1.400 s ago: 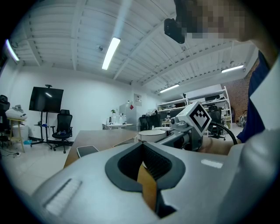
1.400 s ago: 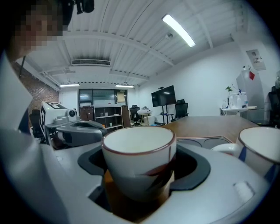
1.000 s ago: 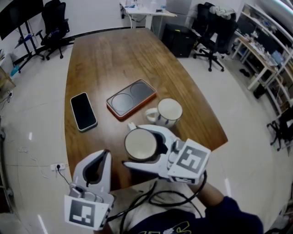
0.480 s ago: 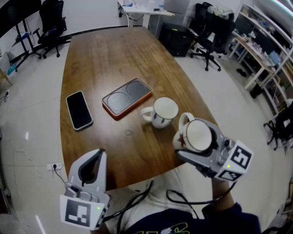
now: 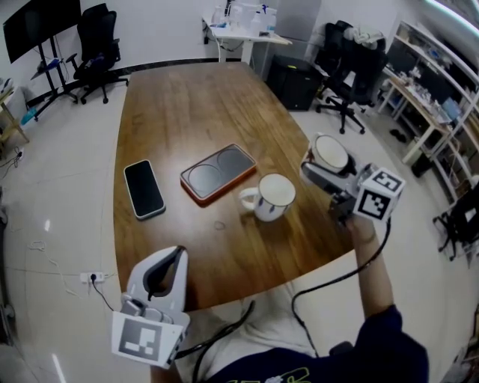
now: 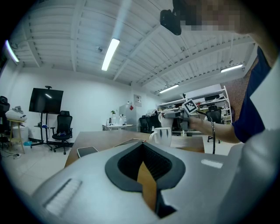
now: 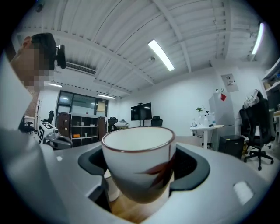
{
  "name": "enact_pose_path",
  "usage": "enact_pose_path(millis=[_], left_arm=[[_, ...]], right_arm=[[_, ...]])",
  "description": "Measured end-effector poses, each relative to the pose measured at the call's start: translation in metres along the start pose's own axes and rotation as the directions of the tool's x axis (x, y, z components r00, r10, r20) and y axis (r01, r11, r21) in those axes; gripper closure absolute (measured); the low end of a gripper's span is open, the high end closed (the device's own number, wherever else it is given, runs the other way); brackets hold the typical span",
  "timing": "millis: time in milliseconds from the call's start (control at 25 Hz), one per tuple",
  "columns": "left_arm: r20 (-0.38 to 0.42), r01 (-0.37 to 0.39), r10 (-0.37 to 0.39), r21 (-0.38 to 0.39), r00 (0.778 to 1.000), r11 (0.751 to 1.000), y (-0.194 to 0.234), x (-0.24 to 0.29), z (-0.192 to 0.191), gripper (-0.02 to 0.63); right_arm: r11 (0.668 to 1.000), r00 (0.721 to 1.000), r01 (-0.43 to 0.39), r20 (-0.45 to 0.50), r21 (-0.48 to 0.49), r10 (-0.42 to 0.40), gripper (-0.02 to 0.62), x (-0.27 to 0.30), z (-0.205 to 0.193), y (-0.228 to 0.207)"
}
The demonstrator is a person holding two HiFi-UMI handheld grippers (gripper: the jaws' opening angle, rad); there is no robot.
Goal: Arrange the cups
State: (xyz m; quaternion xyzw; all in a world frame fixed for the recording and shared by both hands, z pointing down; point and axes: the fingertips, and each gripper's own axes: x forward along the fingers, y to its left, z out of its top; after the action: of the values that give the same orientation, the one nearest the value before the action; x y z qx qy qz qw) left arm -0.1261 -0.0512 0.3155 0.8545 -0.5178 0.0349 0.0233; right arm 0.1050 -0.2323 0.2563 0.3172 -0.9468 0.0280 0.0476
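A white cup with a dark red rim and a red mark [image 5: 330, 152] [image 7: 141, 159] hangs in the air over the table's right edge, with my right gripper [image 5: 323, 161] [image 7: 141, 173] shut on it. To its left a white mug with a blue pattern [image 5: 273, 196] [image 6: 162, 135] stands on the wooden table [image 5: 187, 105]. Left of the mug lies an orange-rimmed black tray with two round recesses [image 5: 218, 173]. My left gripper [image 5: 172, 260] [image 6: 144, 177] rests at the table's near edge, shut, with nothing between its jaws.
A black phone [image 5: 144, 188] [image 6: 87, 151] lies on the table left of the tray. Office chairs [image 5: 348, 52], a desk [image 5: 243, 19] and shelves [image 5: 441, 82] stand around the table on a pale floor. A cable trails from the right gripper.
My right gripper has carried the cup from the table's near edge to the right and upward, past the mug, to the table's right edge. The left gripper has stayed where it was.
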Motion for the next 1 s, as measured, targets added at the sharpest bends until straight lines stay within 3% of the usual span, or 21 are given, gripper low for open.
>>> enact_pose_path(millis=[200,440,560,800,1000], left_arm=[[-0.002,0.005,-0.005,0.000,1.000,1.000,0.000,0.000,0.000,0.604],[-0.007,0.004,-0.004,-0.003,1.000,1.000,0.001,0.000,0.001,0.604],[-0.008,0.005,-0.006,-0.006,1.000,1.000,0.001,0.001,0.001,0.604],[-0.027,0.023,-0.024,-0.028,0.999,0.999,0.001,0.004,-0.001,0.604],[-0.062,0.048,-0.053,-0.067,0.997,0.997,0.002,0.011,-0.006,0.604]], right_arm=[[0.991,0.991,-0.131,-0.021,0.021,0.132,0.193,0.073,0.023,-0.012],[0.928,0.938,-0.344,0.004,0.139,0.347,0.193,0.151,0.007,-0.010],[0.917,0.924,-0.373,-0.029,0.143,0.381,0.195,0.172,-0.009,-0.007],[0.885,0.880,-0.462,-0.095,0.060,0.466,0.193,0.188,-0.032,0.030],[0.871,0.856,-0.487,-0.165,0.055,0.489,0.193,0.192,-0.049,0.043]])
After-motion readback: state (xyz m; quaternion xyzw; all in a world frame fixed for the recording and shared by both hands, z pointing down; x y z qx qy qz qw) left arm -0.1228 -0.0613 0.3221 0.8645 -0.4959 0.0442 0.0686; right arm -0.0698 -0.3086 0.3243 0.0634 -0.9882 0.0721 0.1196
